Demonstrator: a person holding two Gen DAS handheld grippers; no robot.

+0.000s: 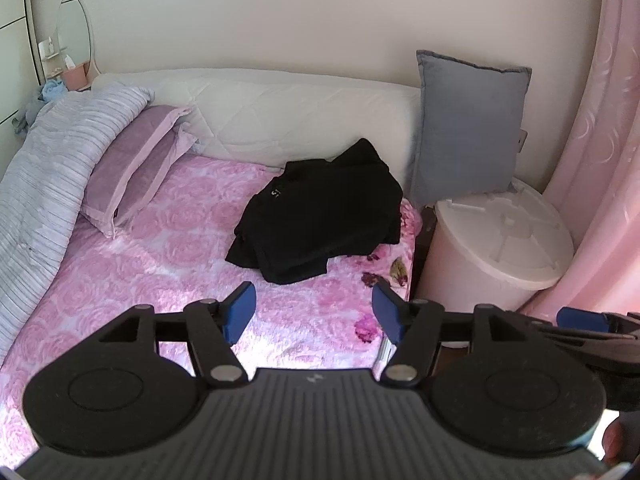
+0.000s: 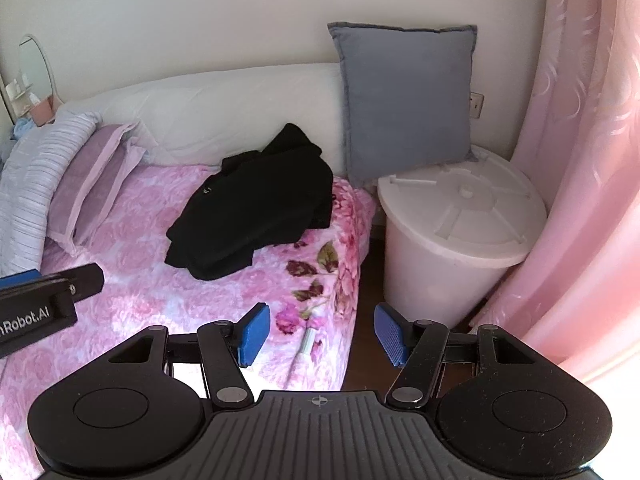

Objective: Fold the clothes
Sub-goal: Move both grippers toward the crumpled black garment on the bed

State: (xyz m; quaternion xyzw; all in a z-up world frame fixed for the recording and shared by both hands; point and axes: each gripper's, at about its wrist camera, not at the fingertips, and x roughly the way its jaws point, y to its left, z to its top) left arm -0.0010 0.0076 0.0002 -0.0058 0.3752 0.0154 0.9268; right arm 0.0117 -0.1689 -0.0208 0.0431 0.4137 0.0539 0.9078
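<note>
A black garment (image 1: 320, 212) lies loosely folded in a heap on the pink floral bedspread (image 1: 152, 264), near the bed's far right corner; it also shows in the right wrist view (image 2: 256, 208). My left gripper (image 1: 314, 312) is open and empty, held above the bed short of the garment. My right gripper (image 2: 320, 334) is open and empty, over the bed's right edge. The left gripper's side shows at the left of the right wrist view (image 2: 44, 300).
A lilac pillow (image 1: 132, 172), a striped duvet (image 1: 44, 168) and a white headboard (image 1: 288, 116) are at the bed's far end. A grey cushion (image 2: 404, 96) leans by a white lidded bin (image 2: 456, 232). A pink curtain (image 2: 588, 160) hangs right. A small white stick (image 2: 306, 342) lies on the bedspread.
</note>
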